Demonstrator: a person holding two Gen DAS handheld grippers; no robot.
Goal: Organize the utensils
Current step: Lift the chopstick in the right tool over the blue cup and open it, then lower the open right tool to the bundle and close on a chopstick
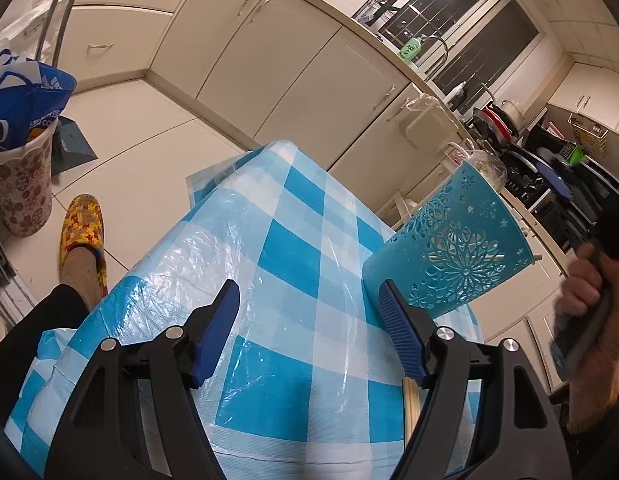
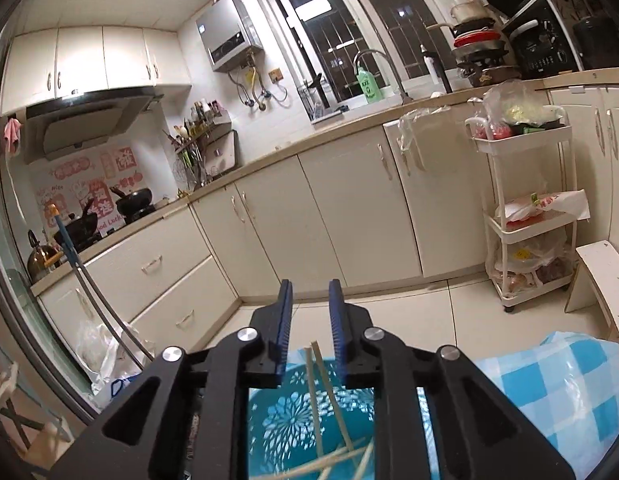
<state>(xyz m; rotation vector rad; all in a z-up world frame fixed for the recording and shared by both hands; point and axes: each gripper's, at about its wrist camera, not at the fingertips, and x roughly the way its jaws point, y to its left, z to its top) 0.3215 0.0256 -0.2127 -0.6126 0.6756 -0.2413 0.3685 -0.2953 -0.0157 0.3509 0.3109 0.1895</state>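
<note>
Left gripper (image 1: 309, 300) jaws wide, empty; right gripper (image 2: 308, 298) jaws narrowly parted above holder (image 2: 309, 412).

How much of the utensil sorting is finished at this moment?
Done: several chopsticks already stand inside the blue holder. In hand: nothing; the right gripper is open above the holder, the left gripper open over the table. Left: one chopstick lies under the left gripper.

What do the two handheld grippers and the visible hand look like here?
Both the left gripper and the right gripper have black angular linkage frames with triangular cut-outs and silver round pivot bolts. The jaws carry flat blue ribbed pads. No cables show. The bare right hand grips a dark handle.
</note>
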